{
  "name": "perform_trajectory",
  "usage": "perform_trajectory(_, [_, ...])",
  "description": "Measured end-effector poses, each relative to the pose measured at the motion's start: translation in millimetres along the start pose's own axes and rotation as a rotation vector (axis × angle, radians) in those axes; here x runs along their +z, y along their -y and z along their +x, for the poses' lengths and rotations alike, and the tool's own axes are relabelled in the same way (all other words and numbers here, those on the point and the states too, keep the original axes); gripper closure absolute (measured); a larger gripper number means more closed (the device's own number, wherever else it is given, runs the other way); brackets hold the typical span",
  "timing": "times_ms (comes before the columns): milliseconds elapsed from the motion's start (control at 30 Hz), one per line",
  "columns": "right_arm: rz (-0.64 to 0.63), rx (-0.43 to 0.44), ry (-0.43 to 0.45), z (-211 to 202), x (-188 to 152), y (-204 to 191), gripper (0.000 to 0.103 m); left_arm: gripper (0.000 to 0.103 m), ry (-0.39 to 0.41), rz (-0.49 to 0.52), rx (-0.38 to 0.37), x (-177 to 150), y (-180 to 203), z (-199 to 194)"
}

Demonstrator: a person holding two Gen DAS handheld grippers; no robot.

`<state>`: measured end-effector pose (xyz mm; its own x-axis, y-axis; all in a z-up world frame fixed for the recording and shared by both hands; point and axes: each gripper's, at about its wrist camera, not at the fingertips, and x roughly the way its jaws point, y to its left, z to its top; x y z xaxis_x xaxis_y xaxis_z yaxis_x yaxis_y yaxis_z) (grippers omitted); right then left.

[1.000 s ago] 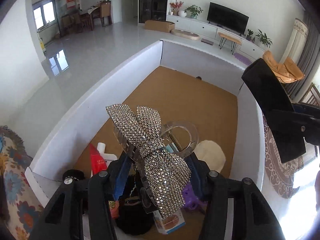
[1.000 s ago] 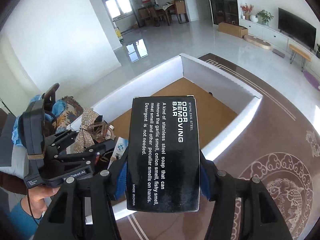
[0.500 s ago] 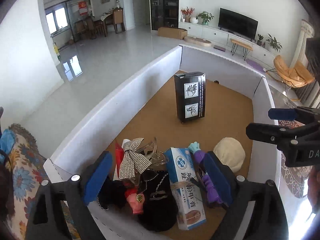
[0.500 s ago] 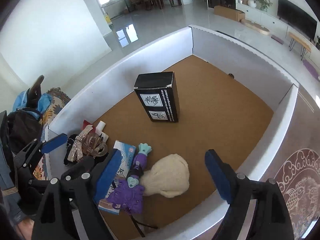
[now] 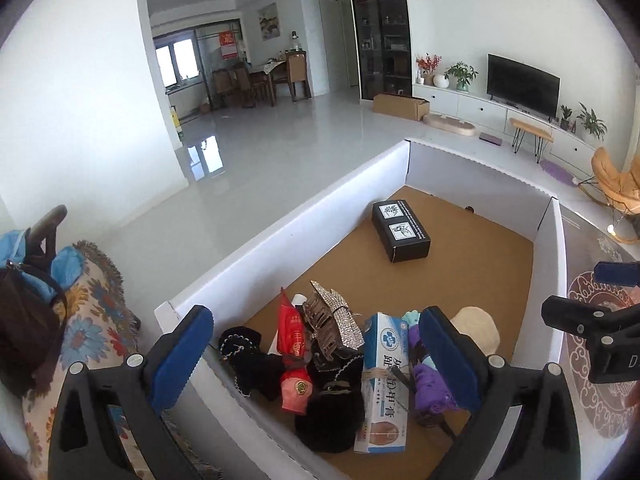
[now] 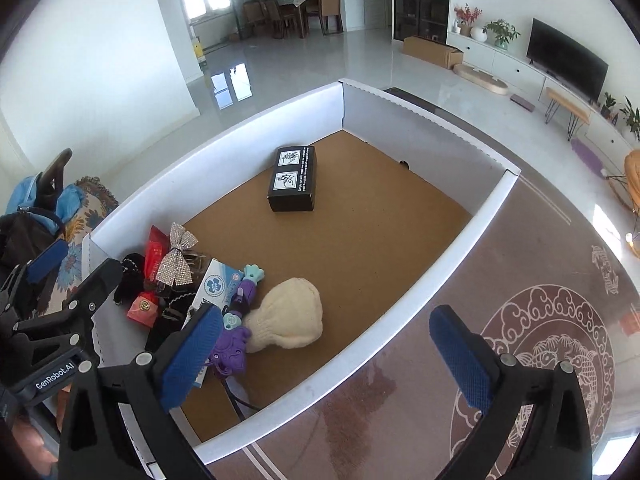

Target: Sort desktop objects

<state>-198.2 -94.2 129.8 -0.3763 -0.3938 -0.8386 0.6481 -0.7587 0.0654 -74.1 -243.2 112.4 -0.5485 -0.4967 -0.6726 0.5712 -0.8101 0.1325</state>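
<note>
- Since a second ago both my claws have let go: the left claw (image 5: pixel 316 364) stands wide and empty, the right claw (image 6: pixel 328 354) is opening, nothing between.
- The black box (image 6: pixel 294 179) now lies flat mid-tray (image 6: pixel 404 300); the bow clip (image 6: pixel 178 260) rests on the pile.
- "GenRobot.AI" reads on the left claw's body.
- The box's long axis runs toward the tray's far corner.
</note>
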Motion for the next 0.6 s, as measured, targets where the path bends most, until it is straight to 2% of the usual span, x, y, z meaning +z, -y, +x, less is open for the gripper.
perform_trajectory(33, [-0.015, -0.011, -0.004, 0, 0, -3, 0.0, 0.0, -0.023, 0.001, 0.006, -1, 1, 2])
perform_trajectory(167, [-0.066, -0.047, 0.017, -7, -1, -11, 0.0, 0.0, -0.051, -0.032, -0.083, -2, -3, 2])
perform_trajectory(433, [-0.119, -0.086, 0.062, -16, 3, -18, 0.0, 0.0, -0.038, -0.068, -0.069, -2, -10, -2])
perform_trajectory(533, [-0.119, -0.082, 0.064, -15, 2, -18, 0.0, 0.0, -0.054, -0.095, -0.063, -5, -13, 0])
perform_trajectory(600, [-0.116, -0.078, 0.065, -13, 2, -17, 0.0, 0.0, -0.034, -0.112, -0.052, -7, -14, -2])
